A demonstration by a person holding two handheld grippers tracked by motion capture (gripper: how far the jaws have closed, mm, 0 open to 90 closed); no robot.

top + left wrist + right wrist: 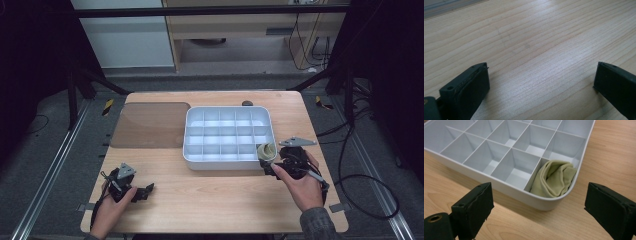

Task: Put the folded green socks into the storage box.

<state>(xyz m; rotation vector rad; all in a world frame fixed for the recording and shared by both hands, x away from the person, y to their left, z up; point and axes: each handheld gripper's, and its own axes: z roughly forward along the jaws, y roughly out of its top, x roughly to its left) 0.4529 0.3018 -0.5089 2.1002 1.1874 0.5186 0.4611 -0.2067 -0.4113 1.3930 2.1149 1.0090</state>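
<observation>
Cloth (554,180) sits bunched in the tray's (499,187) corner compartment, right gripper (537,210) spread wide and empty, left gripper (541,87) wide too. Drop-off looks done; next probably back off.

Light wood desk (215,200) with rounded corners, on grey carpet floor (45,165). Metal rails (47,175) run along the floor at both sides. Black frame posts (72,90) and a dark crossbar (210,11) up top. Behind: white panel (125,40) and a pale wood cabinet (235,30). Black cables (360,165) loop on the floor at right. Yellow-black tape marks (108,106) near the desk's far corners. Dim room, dark edges.
</observation>
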